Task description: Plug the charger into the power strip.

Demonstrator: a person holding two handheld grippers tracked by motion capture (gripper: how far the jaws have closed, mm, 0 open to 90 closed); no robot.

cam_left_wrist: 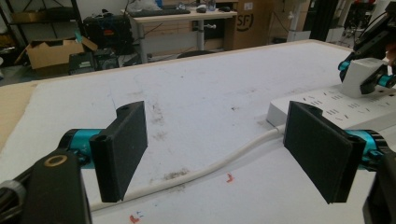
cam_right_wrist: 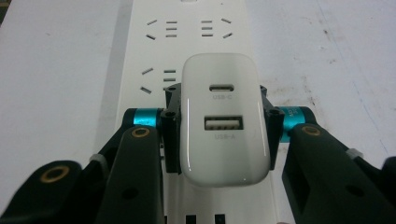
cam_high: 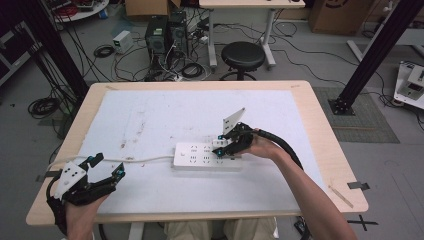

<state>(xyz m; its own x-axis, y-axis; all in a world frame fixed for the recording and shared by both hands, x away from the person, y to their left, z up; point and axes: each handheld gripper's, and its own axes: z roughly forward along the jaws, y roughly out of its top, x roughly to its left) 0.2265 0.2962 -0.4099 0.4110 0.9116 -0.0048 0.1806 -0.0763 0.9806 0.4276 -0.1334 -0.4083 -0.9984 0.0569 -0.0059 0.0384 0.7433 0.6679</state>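
clamping r gripper fingers on usb charger over power strip; l gripper fingers wide apart.

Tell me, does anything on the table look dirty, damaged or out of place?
Mostly the white table cover: it has dark smudges and scuffs left of centre and small red marks near the cord. The power strip and the charger held by the right gripper look undamaged.

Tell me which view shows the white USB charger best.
The right gripper view: the charger sits close up between the right tool's jaws, its USB-C and USB-A ports readable, above the power strip. The high view shows it small and partly hidden by that tool. The left gripper view shows it far off at the right edge.
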